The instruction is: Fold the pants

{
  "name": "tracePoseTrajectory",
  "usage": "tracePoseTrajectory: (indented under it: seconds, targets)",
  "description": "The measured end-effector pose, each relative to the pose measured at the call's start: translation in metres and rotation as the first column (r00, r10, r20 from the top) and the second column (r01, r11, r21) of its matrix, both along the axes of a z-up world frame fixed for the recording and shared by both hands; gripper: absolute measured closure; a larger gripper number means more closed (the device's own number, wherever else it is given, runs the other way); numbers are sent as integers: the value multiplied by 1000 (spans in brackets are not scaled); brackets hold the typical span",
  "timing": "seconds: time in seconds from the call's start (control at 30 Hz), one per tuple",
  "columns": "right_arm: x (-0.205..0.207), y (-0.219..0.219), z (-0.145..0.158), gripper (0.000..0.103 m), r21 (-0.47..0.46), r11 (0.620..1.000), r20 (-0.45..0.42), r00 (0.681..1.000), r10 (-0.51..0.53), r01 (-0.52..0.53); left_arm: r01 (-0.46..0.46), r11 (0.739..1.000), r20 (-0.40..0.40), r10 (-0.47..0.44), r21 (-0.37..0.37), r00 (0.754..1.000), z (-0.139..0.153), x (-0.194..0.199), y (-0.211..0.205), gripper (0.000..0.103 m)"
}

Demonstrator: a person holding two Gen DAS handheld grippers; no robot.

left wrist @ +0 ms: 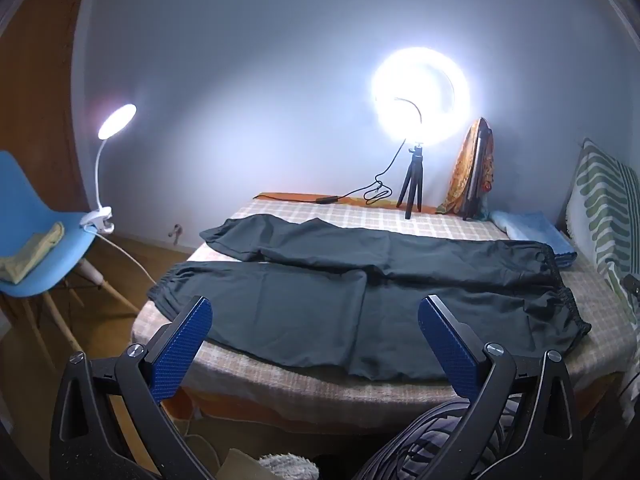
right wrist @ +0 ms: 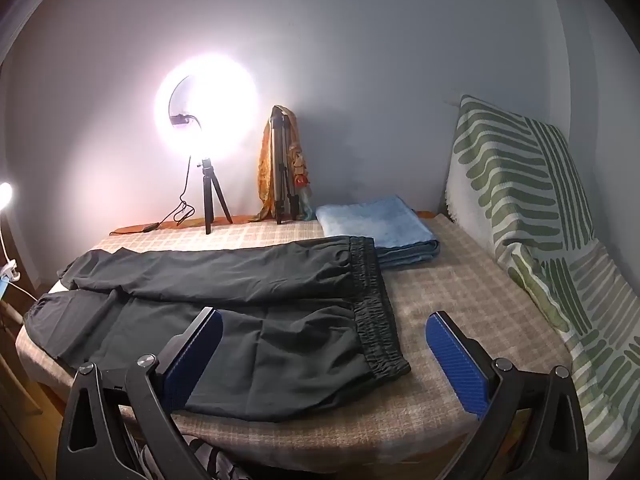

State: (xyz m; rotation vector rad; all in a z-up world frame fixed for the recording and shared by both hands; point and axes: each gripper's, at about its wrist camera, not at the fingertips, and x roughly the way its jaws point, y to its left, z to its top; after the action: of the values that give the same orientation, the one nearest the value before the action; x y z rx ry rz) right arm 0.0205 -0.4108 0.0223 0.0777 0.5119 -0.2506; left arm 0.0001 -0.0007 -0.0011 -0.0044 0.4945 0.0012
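Dark pants [left wrist: 360, 280] lie flat across the checked bed [left wrist: 320, 384], both legs side by side, elastic waistband [left wrist: 560, 288] at the right, cuffs at the left. They also show in the right wrist view [right wrist: 240, 308], waistband [right wrist: 376, 304] towards the middle. My left gripper [left wrist: 316, 320] is open and empty, held above the near edge of the pants. My right gripper [right wrist: 324, 340] is open and empty, above the waist end near the bed's front edge.
A lit ring light on a tripod [left wrist: 416, 92] and a folded tripod [right wrist: 282, 168] stand at the back. A folded blue towel [right wrist: 376, 224] lies behind the waistband. Striped cushions [right wrist: 532, 220] line the right. A blue chair [left wrist: 36, 236] with a clip lamp [left wrist: 116, 120] stands left.
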Motion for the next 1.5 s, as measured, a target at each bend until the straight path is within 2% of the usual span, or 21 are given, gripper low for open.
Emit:
tracePoseTrajectory:
  seconds: [0.1,0.2,0.33,0.77,1.5]
  targets:
    - [0,-1,0,0,-3,1000,0,1000,1,-1,5,1000,-10,-5,-13,1000,-2,-1,-4,1]
    - [1,0,-1,0,-16,1000,-8,1000,0,-1,-11,998,-23,10,-66,1000,3,2,7,1]
    - [-2,1,0,0,-16,1000,-9,1000,1,-1,-21,999,-15,21,-42,1000,3,1,10,1]
    - [-3,0,3,0,15,1000,0,1000,-1,1,-14,999,-15,13,-37,1000,5,2,10,1]
    - [1,6,0,0,14,1000,-6,1000,5,-5,-8,1000,-9,8,-28,1000,4,2,7,1]
